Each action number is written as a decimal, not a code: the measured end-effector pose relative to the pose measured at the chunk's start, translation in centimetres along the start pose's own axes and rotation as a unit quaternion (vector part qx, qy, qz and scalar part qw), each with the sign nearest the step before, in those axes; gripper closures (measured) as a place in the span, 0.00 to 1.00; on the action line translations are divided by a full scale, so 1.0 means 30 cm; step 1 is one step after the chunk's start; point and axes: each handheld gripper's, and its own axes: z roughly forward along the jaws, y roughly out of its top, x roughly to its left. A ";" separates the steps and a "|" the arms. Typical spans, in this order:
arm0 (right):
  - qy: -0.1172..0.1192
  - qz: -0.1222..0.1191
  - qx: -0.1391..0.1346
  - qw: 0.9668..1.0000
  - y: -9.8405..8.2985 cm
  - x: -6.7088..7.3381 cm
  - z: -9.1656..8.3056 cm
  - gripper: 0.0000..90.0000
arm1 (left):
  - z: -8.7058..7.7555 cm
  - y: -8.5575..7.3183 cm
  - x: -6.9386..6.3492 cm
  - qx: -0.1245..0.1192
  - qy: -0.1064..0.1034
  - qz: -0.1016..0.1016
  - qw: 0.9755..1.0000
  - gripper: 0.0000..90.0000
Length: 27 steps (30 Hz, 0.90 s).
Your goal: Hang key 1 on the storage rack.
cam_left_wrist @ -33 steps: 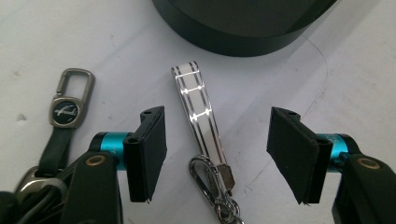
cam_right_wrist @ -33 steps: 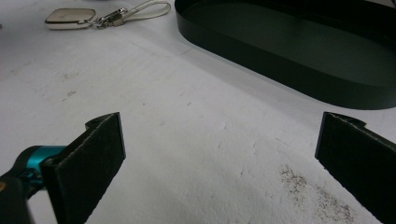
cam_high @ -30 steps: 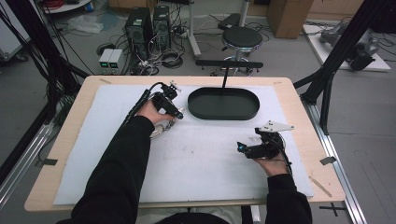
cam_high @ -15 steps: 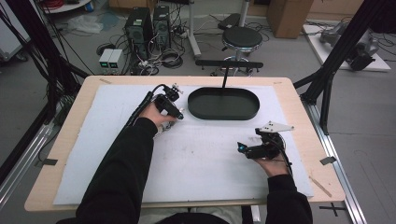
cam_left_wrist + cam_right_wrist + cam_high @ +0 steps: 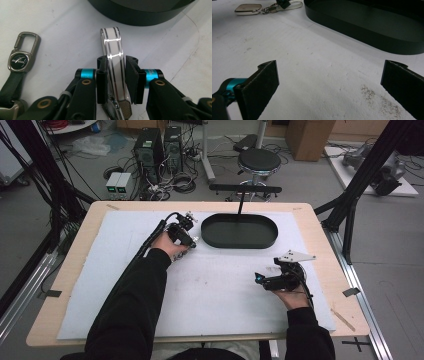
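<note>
We see the left gripper [image 5: 116, 75] jaws, just closing, clamp a shiny metal clip [image 5: 113, 57] on the white surface [image 5: 220, 290], frame centre, below the black tray [image 5: 239, 231]. Right gripper [image 5: 329, 82] jaws stand wide apart, holding nothing, hand resting lower right in the high view.

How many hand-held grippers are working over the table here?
2. The left hand-held gripper sits by the left end of the black tray, jaws just closed onto a shiny metal loop; the right hand-held gripper is open over the white mat at right. None looks hidden.
</note>
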 end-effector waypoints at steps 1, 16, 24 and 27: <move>0.000 0.000 0.000 1.000 0.000 0.000 0.000 0.01 | 0.000 0.000 0.000 0.000 0.000 0.000 1.000 0.83; -0.001 -0.001 0.000 1.000 -0.004 -0.003 -0.002 0.01 | -0.066 0.002 -0.007 -0.010 0.002 0.020 1.000 0.83; -0.001 0.000 0.001 1.000 -0.004 0.000 -0.003 0.01 | -0.201 0.005 0.004 -0.064 0.018 0.020 0.998 0.83; -0.001 -0.001 0.002 1.000 -0.004 0.001 -0.001 0.01 | -0.260 0.004 0.007 -0.093 0.013 0.018 0.995 0.84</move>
